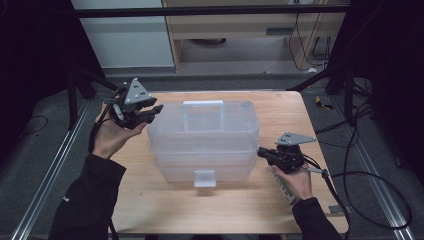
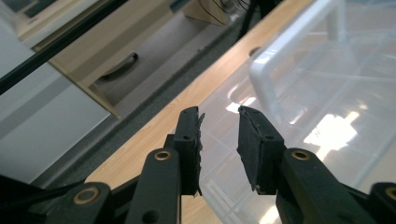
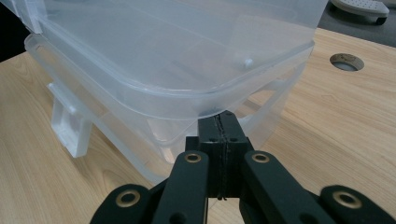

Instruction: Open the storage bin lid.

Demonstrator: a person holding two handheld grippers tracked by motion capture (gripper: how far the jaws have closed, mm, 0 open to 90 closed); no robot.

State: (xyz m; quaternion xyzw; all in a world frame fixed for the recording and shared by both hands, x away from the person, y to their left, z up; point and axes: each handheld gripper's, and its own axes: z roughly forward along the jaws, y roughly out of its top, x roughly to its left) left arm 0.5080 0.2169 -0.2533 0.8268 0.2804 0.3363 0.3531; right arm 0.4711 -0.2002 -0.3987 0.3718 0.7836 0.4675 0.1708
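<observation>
Clear plastic box at centre of the high view, standing on the wooden table, lid down, front latch at lower centre, handle on top.

Left gripper at upper left of that view, jaws apart, hovering by the box's far left corner; nothing held.

Right gripper with jaws pressed together, tips touching under the lid rim at the right end.

Judged: lid-opening in preparation. Advise steady upward lever at the rim, left jaws steadying the box; latch release unconfirmed, so check first.
</observation>
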